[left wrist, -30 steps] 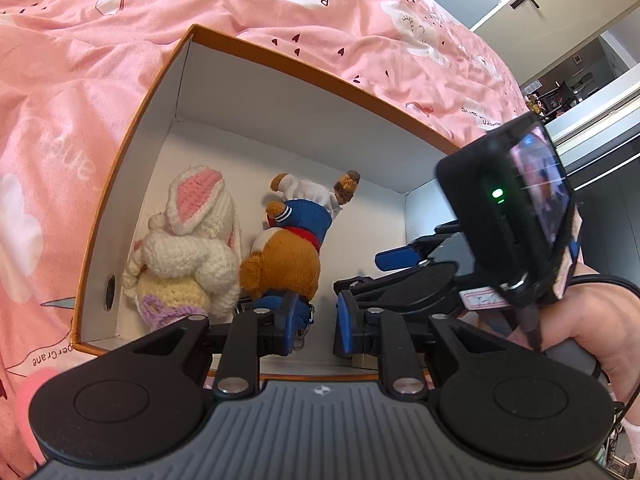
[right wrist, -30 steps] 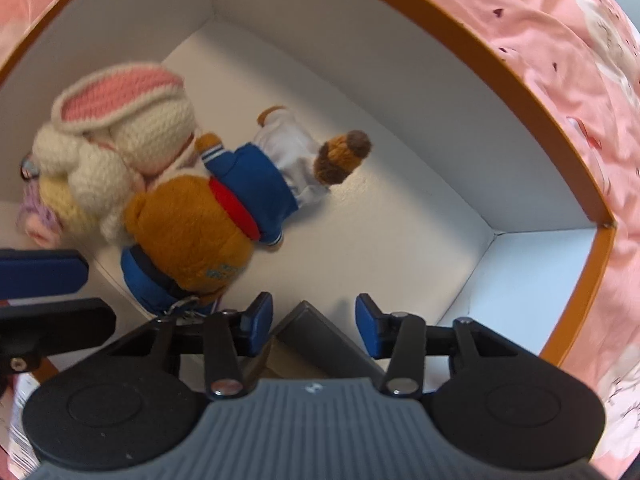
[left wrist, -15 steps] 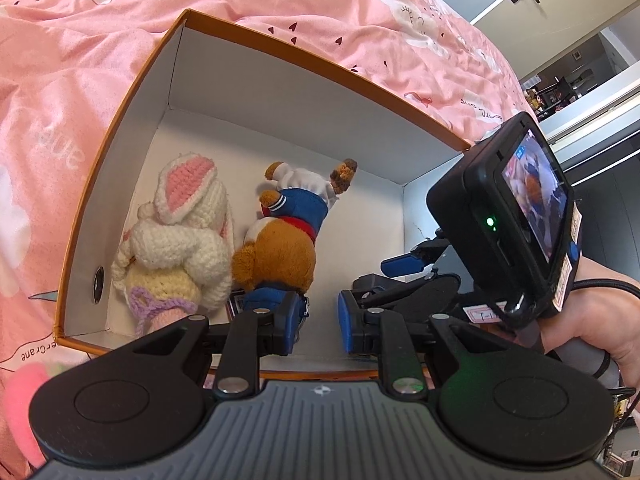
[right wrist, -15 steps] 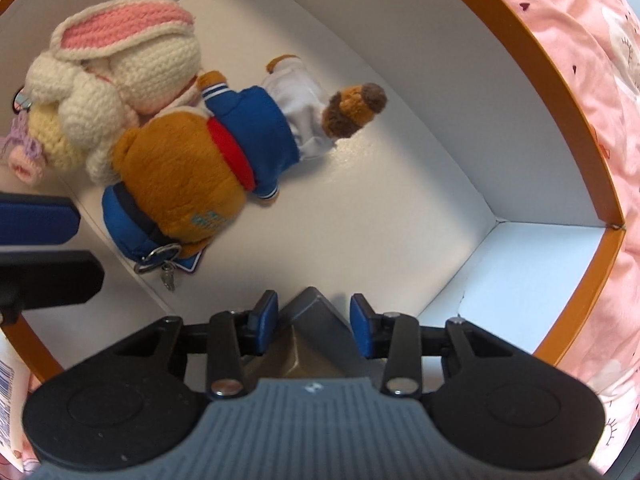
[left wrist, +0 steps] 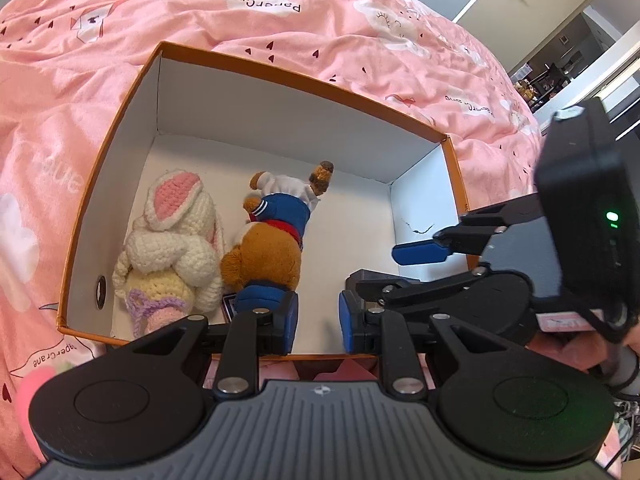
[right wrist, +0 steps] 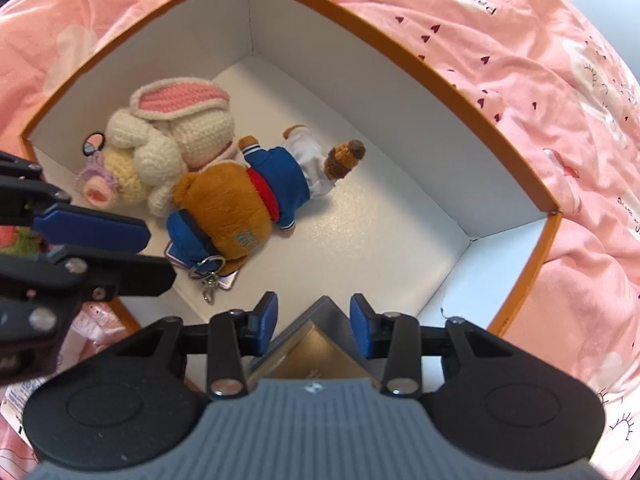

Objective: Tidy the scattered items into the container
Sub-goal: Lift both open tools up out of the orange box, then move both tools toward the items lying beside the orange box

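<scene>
Two plush toys, a crocheted rabbit (right wrist: 176,148) and a bear (right wrist: 248,196), lay side by side inside the orange-rimmed box (right wrist: 440,80) on the pink bedding (left wrist: 280,20). The right gripper (right wrist: 313,320), jaws apart, straddled a small grey-and-gold box (right wrist: 316,352), seemingly just set inside; the left gripper (left wrist: 318,322) hovered nearly closed, empty.
</scene>
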Available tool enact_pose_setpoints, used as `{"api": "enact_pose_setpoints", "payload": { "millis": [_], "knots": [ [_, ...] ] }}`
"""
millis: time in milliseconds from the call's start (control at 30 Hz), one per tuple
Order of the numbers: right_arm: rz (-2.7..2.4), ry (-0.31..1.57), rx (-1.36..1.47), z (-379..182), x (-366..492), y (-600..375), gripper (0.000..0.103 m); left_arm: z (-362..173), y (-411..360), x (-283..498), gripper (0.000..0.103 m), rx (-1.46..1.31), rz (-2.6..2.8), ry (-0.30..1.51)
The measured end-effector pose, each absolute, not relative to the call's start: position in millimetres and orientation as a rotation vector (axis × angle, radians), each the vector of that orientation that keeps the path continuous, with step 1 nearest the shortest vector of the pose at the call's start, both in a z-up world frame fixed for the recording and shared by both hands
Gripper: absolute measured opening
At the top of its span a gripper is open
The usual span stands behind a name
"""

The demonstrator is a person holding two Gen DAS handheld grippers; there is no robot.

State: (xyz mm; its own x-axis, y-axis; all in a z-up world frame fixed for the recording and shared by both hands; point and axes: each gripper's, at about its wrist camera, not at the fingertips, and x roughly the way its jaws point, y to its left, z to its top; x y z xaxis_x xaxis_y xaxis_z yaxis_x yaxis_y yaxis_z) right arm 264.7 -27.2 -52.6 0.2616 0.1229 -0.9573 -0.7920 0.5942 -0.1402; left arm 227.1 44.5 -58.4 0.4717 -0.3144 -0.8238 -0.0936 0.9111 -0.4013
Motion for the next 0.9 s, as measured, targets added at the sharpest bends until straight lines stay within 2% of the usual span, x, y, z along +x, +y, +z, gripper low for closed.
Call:
{"api": "enact_pose_setpoints", "payload": {
  "millis": [200,300,533,900],
  "knots": [
    [0.706,1.061,-0.644,-31.8,238.0,-42.6,0.042,-49.8,39.8,217.0,0.024,-0.383,-0.093,1.006],
    [0.730,0.982,-0.590,-21.7,231.2,-53.6,0.042,-46.0,37.9,211.9,0.029,-0.350,-0.091,0.971],
    [0.733,0.784,-0.462,-7.3,207.6,-73.9,0.042,-36.7,35.7,200.7,0.029,-0.320,-0.149,0.950],
    [0.648,0.715,-0.321,3.5,160.7,-103.0,0.044,-14.3,33.7,169.0,0.029,-0.177,-0.152,0.908]
  ]
}}
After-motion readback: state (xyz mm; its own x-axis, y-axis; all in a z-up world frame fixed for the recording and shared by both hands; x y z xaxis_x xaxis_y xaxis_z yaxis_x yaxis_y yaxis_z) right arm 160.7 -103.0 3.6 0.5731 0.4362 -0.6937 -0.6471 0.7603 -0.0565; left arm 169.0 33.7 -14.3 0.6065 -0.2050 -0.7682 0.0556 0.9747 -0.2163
